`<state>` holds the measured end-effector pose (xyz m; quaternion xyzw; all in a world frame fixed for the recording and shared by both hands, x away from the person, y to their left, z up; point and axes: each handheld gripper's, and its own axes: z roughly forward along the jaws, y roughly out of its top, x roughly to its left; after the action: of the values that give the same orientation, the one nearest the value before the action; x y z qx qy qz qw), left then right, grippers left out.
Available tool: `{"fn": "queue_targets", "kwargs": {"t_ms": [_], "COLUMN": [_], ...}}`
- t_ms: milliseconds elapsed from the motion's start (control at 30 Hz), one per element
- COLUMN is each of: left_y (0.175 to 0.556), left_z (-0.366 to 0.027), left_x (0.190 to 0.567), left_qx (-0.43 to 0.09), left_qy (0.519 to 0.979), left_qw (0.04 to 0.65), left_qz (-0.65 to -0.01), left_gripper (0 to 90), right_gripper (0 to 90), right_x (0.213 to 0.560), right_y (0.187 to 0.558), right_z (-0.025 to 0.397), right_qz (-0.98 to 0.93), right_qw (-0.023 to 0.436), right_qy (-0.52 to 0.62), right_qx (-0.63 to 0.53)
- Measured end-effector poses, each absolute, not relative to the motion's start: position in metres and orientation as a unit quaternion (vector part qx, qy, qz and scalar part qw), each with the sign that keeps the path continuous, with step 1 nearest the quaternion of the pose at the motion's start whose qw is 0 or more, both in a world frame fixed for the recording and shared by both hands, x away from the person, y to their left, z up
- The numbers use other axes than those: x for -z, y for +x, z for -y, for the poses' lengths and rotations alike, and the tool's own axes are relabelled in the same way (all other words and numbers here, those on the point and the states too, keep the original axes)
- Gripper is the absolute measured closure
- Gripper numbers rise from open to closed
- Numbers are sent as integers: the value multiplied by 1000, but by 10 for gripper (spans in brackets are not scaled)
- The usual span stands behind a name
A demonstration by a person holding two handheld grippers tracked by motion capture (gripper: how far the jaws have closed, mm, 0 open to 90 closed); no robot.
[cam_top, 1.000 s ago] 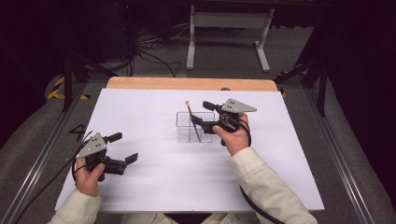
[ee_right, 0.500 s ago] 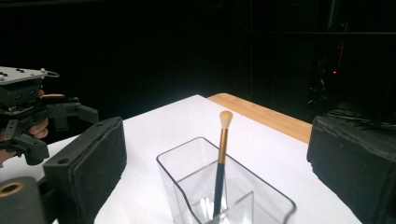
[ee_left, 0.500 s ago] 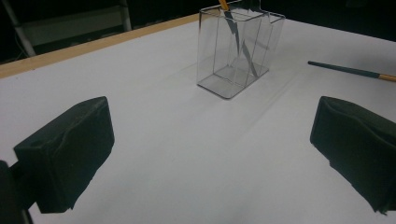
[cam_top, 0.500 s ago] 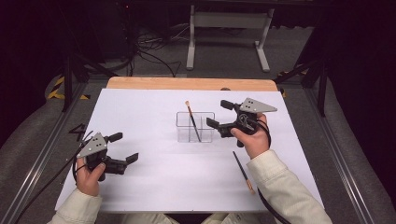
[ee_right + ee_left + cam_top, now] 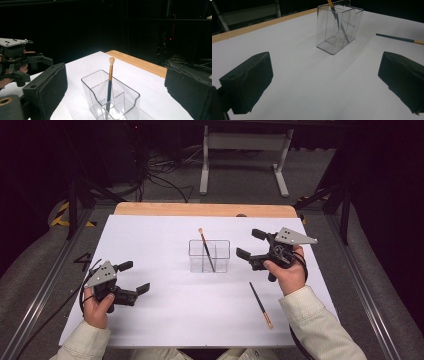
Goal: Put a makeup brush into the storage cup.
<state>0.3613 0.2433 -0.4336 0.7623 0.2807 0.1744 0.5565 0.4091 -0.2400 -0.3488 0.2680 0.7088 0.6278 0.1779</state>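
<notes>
A clear plastic holder (image 5: 209,255) (image 5: 338,27) (image 5: 110,100) stands mid-table. One dark-handled brush (image 5: 205,249) (image 5: 109,82) with a gold ferrule and pale tip leans upright inside it. A second brush (image 5: 261,304) (image 5: 400,38) lies flat on the white sheet, right of the holder and toward the person. My right gripper (image 5: 251,245) hovers open just right of the holder, nothing between its pads (image 5: 47,85). At the left front, my left gripper (image 5: 134,277) rests open and empty, black pads (image 5: 249,80) wide apart.
The white sheet (image 5: 165,315) covers a wooden table whose far edge (image 5: 200,209) shows bare. Metal rails (image 5: 35,295) run along both sides. Behind the table stand a grey metal frame (image 5: 245,150) and loose cables (image 5: 160,175) on the floor.
The right gripper let go of the brush in the holder and drew back to the right, now open. The second brush came into sight as the forearm moved. Left gripper unmoved.
</notes>
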Motion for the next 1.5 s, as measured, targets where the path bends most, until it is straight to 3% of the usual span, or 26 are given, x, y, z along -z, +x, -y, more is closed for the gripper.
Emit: {"fn": "queue_targets", "kwargs": {"t_ms": [533, 1500], "left_y": [366, 366], "left_z": [-237, -238], "left_x": [433, 434], "left_qx": [-170, -170], "left_qy": [767, 767], "left_qw": [555, 553], "left_qz": [-274, -279], "left_gripper": [5, 4], "right_gripper": [45, 27], "right_x": [343, 342], "right_y": [388, 366], "right_z": [279, 302], "right_qz": [-694, -732], "right_qw": [197, 193], "right_qy": [296, 311], "right_qx": [-626, -575]}}
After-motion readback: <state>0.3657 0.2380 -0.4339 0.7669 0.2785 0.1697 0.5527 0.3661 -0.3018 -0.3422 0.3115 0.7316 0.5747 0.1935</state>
